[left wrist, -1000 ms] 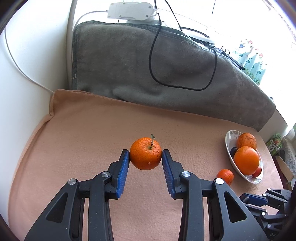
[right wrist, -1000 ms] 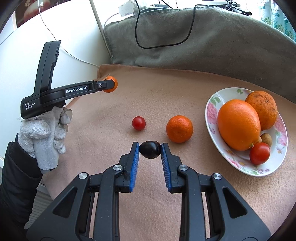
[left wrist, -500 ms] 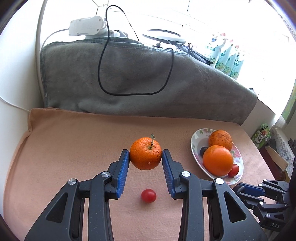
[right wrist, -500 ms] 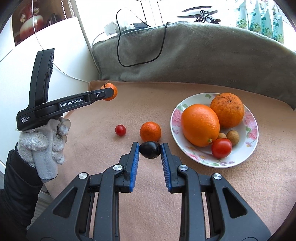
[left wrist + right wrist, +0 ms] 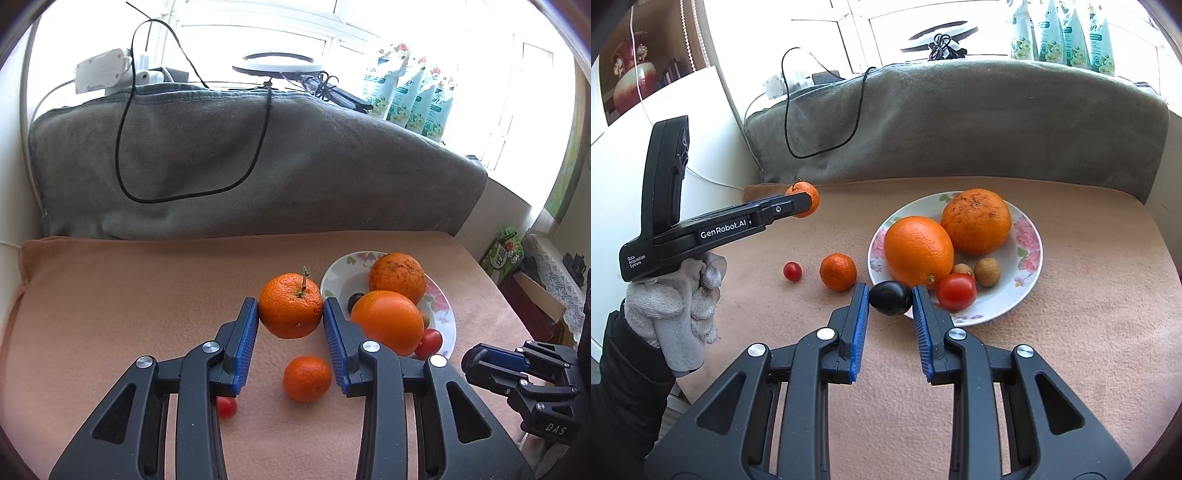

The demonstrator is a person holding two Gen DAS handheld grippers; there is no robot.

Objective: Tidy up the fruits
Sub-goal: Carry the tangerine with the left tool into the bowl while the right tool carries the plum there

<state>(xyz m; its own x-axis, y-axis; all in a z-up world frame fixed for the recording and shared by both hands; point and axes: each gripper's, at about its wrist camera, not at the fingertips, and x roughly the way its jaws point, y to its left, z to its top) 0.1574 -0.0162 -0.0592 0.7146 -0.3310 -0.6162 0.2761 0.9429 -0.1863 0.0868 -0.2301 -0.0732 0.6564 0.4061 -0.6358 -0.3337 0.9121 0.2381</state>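
Both tools are travelling across the peach cloth (image 5: 1071,332) toward the floral plate (image 5: 1030,254), which is sitting nearer and more central in both wrist views than 1 second earlier. The left tool (image 5: 290,325) is staying narrowly parted and clamped on a stemmed mandarin (image 5: 290,305), carrying it clear of the cloth just beside the plate's near rim. The right tool (image 5: 890,308) is likewise staying nearly closed, pinching a dark plum (image 5: 890,297) at the plate's front edge. On the plate, 2 large oranges (image 5: 919,247), a red tomato (image 5: 956,291) and 2 small brown fruits (image 5: 987,272) are resting together. A smaller mandarin (image 5: 838,271) and a cherry tomato (image 5: 792,271) are lying on the cloth, left of the plate. A gloved hand (image 5: 674,306) is gripping the left tool's handle.
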